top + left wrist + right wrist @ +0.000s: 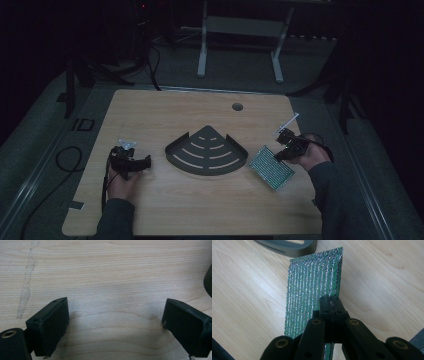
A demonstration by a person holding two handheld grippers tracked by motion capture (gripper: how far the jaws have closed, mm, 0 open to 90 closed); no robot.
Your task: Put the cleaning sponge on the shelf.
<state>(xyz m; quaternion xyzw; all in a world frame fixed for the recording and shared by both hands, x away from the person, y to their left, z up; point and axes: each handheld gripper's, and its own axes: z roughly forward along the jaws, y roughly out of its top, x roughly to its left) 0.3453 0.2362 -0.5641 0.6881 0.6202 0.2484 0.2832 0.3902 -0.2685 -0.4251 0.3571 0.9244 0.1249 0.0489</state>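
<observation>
A flat, shiny green-silver ribbed pad [271,167] [312,287] hangs just off the table at the right. My right gripper [280,154] [331,303] is shut on the pad's near edge, its black jaws pressed together over it. A dark grey quarter-round corner shelf [206,151] with curved slots lies at the table's middle; its rim [289,246] lies beyond the pad. My left gripper [141,162] [115,322] rests low over bare wood at the left, jaws wide apart, open, nothing between them.
The wooden table [200,205] has a round cable hole [237,106] at the back. A small white strip [289,121] lies near the right rear edge. Cables trail on the floor at the left. A white desk frame [240,35] stands behind.
</observation>
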